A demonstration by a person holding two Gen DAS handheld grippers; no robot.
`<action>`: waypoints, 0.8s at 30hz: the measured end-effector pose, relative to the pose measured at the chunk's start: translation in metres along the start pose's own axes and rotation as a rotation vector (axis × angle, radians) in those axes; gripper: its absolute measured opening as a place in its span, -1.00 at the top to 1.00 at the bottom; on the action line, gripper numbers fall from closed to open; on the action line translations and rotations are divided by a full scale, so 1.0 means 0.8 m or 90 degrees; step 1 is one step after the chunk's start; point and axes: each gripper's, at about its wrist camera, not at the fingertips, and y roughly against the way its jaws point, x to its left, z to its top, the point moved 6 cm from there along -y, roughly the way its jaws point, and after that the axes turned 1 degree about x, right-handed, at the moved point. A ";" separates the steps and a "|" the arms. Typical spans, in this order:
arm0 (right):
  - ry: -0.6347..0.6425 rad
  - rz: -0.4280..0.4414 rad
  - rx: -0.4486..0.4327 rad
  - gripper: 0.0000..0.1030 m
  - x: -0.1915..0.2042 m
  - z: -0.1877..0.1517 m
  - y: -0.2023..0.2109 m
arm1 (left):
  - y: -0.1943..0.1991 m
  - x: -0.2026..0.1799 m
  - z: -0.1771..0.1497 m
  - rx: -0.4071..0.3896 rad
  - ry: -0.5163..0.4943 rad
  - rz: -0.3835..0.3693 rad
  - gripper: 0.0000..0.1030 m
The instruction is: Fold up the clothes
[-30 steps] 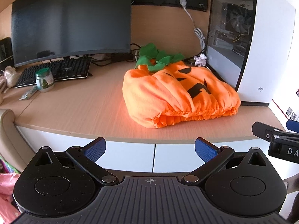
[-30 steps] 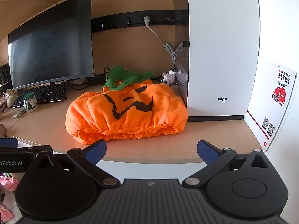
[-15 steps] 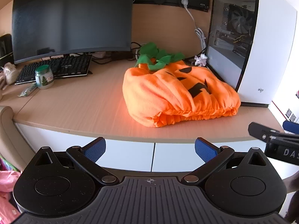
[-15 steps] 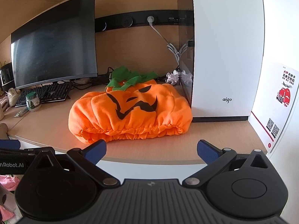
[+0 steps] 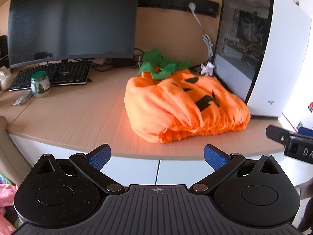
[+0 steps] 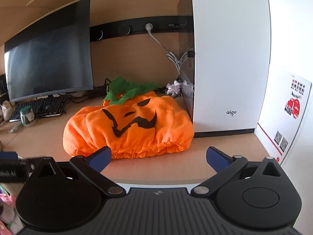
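Pumpkin costume point(image 6: 129, 125) near desk's point(image 5: 68, 117) front edge, against PC case point(image 6: 230, 58). Left gripper point(image 5: 156, 156) and right gripper point(image 6: 158, 156) both spread wide, holding nothing.

Both fisheye views looked forward from behind their own fingers, low at the front edge of the desk point(image 5: 64, 117), facing the back wall. The left wrist camera sat just off the edge, toward the left, seeing the pumpkin costume point(image 5: 182, 105) at an angle. The right wrist camera was nearer and faced it squarely. Both shared the costume, monitor point(image 6: 49, 62), keyboard point(image 5: 56, 74) and white computer case point(image 6: 230, 58).
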 end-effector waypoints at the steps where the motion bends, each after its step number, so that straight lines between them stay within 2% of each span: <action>1: -0.004 -0.001 0.003 -1.00 -0.001 -0.001 -0.001 | 0.000 0.000 -0.001 0.001 0.001 0.001 -1.00; 9: 0.013 0.001 0.019 -1.00 0.009 -0.010 -0.004 | -0.001 0.006 -0.004 0.008 0.000 0.010 -1.00; 16: 0.005 0.018 0.048 -1.00 0.011 -0.015 -0.024 | -0.023 0.014 0.003 0.046 0.003 -0.013 -1.00; 21: -0.019 0.028 0.070 -1.00 0.009 -0.012 -0.054 | -0.055 0.023 0.039 0.054 0.014 -0.085 -1.00; 24: -0.053 0.011 0.067 -1.00 0.005 0.004 -0.075 | -0.084 0.023 0.071 0.050 0.005 -0.162 -1.00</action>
